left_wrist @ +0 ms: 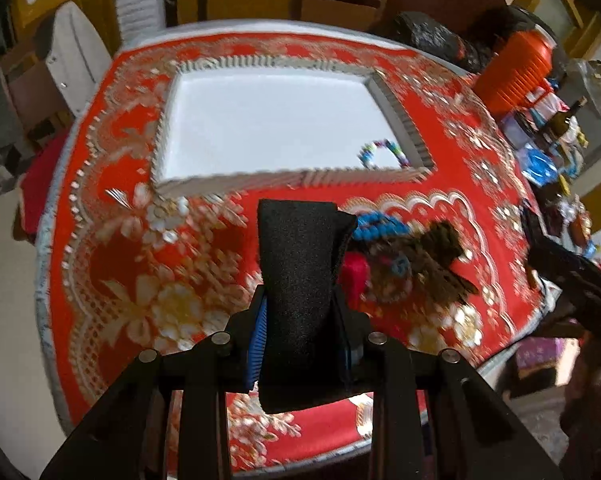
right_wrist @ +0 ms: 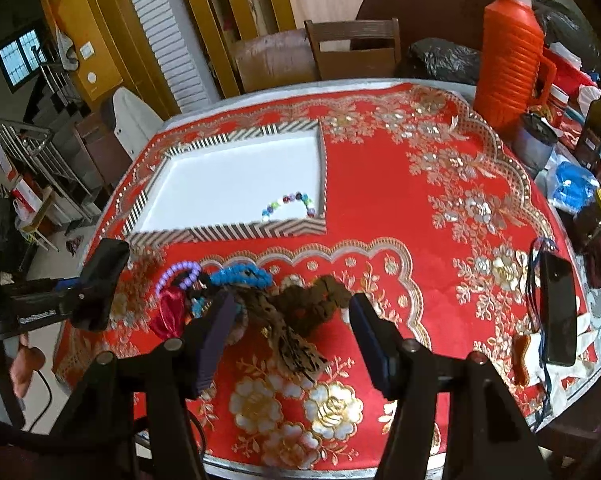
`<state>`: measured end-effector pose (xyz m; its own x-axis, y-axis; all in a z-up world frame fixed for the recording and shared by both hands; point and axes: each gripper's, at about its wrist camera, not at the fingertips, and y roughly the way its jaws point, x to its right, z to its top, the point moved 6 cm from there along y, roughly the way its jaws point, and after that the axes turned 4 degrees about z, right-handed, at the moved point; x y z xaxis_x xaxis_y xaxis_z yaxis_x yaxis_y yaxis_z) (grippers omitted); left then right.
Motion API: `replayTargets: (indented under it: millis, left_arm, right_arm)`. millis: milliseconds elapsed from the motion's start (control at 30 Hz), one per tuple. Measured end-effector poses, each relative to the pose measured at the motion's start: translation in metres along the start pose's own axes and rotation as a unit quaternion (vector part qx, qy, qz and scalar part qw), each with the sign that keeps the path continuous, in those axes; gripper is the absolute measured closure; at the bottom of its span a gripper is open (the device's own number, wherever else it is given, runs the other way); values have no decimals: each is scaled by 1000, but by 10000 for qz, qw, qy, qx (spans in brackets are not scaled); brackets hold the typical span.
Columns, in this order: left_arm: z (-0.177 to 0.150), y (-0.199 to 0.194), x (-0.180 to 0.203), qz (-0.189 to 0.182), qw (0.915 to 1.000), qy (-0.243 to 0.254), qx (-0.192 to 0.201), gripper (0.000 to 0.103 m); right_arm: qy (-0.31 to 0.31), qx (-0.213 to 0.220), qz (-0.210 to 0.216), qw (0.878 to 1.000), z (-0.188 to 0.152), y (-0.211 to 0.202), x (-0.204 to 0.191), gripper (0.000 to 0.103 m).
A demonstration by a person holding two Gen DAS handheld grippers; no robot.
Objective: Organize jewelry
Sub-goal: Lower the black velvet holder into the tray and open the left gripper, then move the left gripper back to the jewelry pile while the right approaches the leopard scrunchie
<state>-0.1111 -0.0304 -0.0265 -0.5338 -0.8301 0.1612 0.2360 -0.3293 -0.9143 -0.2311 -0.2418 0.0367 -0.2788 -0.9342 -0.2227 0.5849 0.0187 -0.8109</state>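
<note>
A white tray with a striped rim (right_wrist: 228,233) (left_wrist: 236,185) lies on the red tablecloth; a multicolour bead bracelet (right_wrist: 288,202) (left_wrist: 384,154) lies in its near right corner. A jewelry pile lies in front of the tray: purple beads (right_wrist: 180,274), blue beads (right_wrist: 242,274) (left_wrist: 376,226), a red pouch (right_wrist: 170,314) and a brown beaded piece (right_wrist: 300,320) (left_wrist: 432,264). My right gripper (right_wrist: 292,320) is open, its fingers either side of the brown piece. My left gripper (left_wrist: 300,216) is shut and empty, just left of the pile; it shows in the right wrist view (right_wrist: 102,280).
An orange ribbed jug (right_wrist: 508,60), a dark bottle (right_wrist: 598,120), a jar (right_wrist: 594,216) and a black phone (right_wrist: 558,312) crowd the table's right side. A wooden chair (right_wrist: 354,46) stands behind the table. The table edge runs close on the left.
</note>
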Motion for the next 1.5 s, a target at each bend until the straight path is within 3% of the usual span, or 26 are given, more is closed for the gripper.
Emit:
replayTargets:
  millis: [67,300,433,667,967,1233,1367,1500]
  left_arm:
    - [-4,2,1,-132,9999,-42,-60,90]
    - [0,4,-9,-8,9999,-120,-25,90]
    - [31,3,-18,117,9996,-129,219,90]
    - [101,37,-47,549,9970,-386,381,90]
    - [136,86,-62,1025,9937,-404,194,90]
    - [133,95,-68,898,9943,-557,153,86]
    - [136,88,-66,628,9957,-606,307,68]
    - [134,78,-70,393,9955,-798,325,66]
  right_arm:
    - [-3,-115,-48,9999,-7,6,3,40]
    - [139,-184,50,9997,-11,11,6,40]
    - [128,-134,94,9998,-6,10,3,40]
    - [59,-182,115,9998,-3,10,2,40]
    - [163,-313,95,9993,-2,15,16,40]
    - [235,-390,155,9988,9,24,23,40]
    - [216,-404,209,9987,14,29,21,40]
    - [125,-380,272,9988,18,30,14,40]
